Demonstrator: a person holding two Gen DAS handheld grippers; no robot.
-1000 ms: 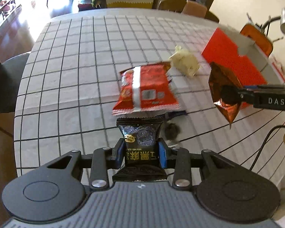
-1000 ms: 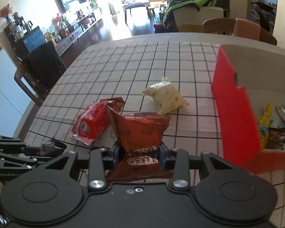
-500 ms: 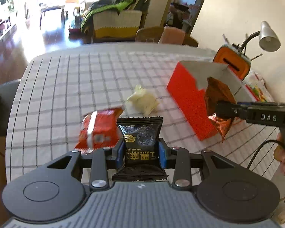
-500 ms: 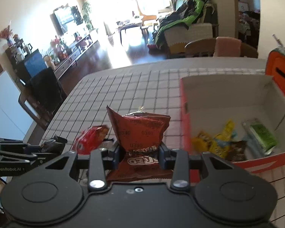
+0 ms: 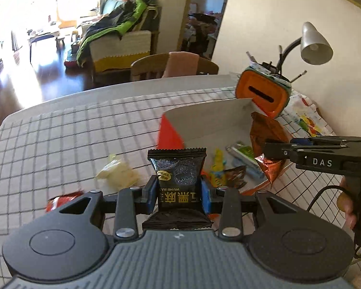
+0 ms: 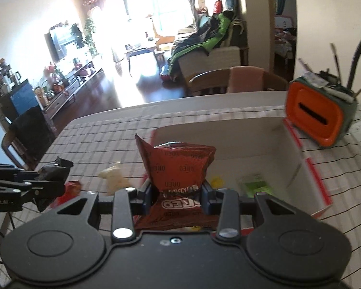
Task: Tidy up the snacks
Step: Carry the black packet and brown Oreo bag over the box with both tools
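Left gripper [image 5: 178, 193] clamps black sesame packet [image 5: 177, 175]; right gripper [image 6: 177, 198] clamps Oreo packet [image 6: 178, 166]. Risk: release short of red box [image 5: 170, 132], 1 o'clock, drops packets on desk [image 5: 72, 132].

I see a table [image 5: 60, 132] under a white cloth with a dark grid. On it, at centre right of the left view, sits an open red box [image 5: 169, 132]; left of it lie a pale yellow packet [image 5: 118, 172] and a red packet [image 5: 62, 198]. An orange holder [image 5: 262, 94] stands behind the box, upper right.
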